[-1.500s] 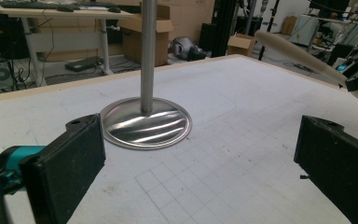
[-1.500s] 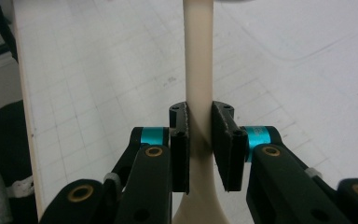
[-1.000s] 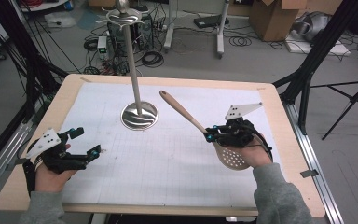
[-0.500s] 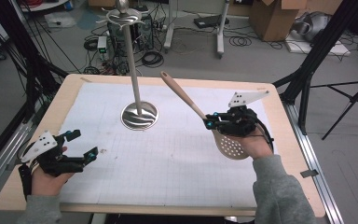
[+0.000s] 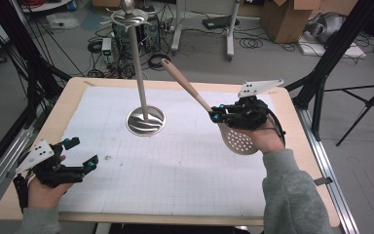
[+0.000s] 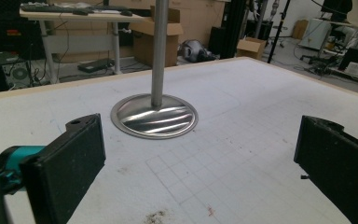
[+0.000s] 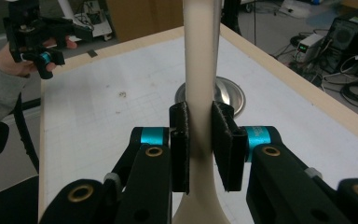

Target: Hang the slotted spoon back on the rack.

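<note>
High view: no words to read.
Right gripper [image 5: 215,116]: squeezes slotted spoon [image 5: 241,140].
Left gripper [image 5: 82,155]: wide open, holds nothing.

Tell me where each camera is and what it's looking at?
High view: above the person's side of the table, looking forward and down; both forearms and the left gripper and right gripper show.
Left gripper view: rides on the left gripper, looking between its open jaws at the metal stand.
Right gripper view: rides on the right gripper, whose jaws clamp the slotted spoon; the left hand shows far off.
All views share the stand.
</note>
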